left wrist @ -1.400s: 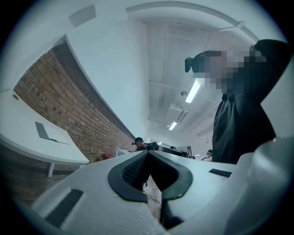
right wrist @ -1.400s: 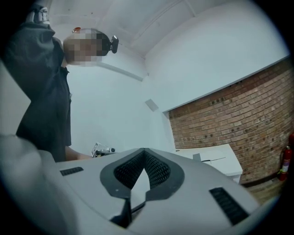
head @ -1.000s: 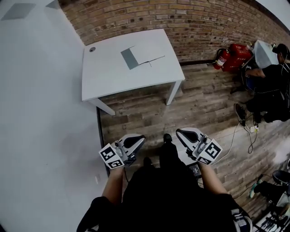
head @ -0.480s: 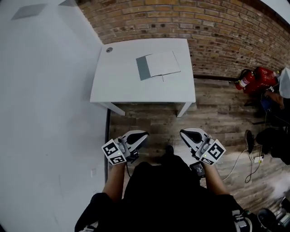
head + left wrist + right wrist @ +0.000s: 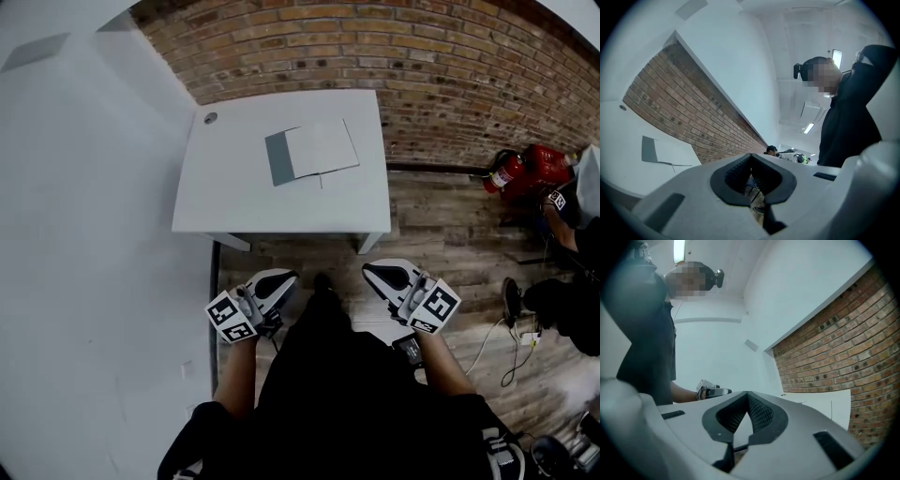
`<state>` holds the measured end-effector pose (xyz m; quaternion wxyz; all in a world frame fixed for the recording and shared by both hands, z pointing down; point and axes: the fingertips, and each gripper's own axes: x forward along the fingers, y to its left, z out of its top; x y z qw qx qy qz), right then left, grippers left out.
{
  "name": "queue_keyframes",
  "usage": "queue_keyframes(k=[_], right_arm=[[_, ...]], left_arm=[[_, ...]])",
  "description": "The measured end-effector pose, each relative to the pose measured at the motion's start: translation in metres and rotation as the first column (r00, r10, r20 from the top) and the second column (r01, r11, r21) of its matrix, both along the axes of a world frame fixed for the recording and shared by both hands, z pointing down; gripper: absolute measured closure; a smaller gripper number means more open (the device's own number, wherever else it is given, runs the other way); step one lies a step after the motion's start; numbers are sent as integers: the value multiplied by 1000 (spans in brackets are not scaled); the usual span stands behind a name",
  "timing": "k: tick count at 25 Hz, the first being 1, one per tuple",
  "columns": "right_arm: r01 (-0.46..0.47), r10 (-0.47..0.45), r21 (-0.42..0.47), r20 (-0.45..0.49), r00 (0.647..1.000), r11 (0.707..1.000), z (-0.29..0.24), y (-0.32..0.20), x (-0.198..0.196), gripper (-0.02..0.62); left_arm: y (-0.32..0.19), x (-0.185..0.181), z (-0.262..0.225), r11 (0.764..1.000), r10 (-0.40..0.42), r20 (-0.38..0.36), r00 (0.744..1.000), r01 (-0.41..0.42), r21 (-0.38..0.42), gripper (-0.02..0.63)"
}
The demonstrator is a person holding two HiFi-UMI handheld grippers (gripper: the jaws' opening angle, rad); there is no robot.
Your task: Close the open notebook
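Shifted slightly down-left in the head view since half a second ago, the white table (image 5: pixel 234 202) bears the open notebook (image 5: pixel 312 152), well apart from the left gripper (image 5: pixel 278 281) and right gripper (image 5: pixel 380 273), whose jaws, as only the gripper views reveal, meet tip to tip on nothing.

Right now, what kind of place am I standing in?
Probably an indoor studio or loft-style workroom: a bare brick wall, a white table holding an open notebook, and a red fire extinguisher on the plank floor.
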<state>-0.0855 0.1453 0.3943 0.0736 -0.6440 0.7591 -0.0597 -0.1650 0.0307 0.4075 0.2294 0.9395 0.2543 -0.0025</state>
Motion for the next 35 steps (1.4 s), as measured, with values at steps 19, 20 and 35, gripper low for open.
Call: queue_keyframes(k=[19, 20, 35], right_arm=[[79, -68, -143, 80, 994, 987, 14, -143, 165, 589], [86, -74, -163, 79, 994, 983, 16, -148, 171, 589], [246, -223, -254, 114, 968, 936, 55, -175, 282, 589]], left_arm=[[-136, 162, 73, 962, -116, 151, 982, 149, -230, 588], [-140, 167, 80, 955, -124, 170, 978, 164, -248, 588], [-173, 228, 176, 734, -421, 435, 796, 581, -351, 588]])
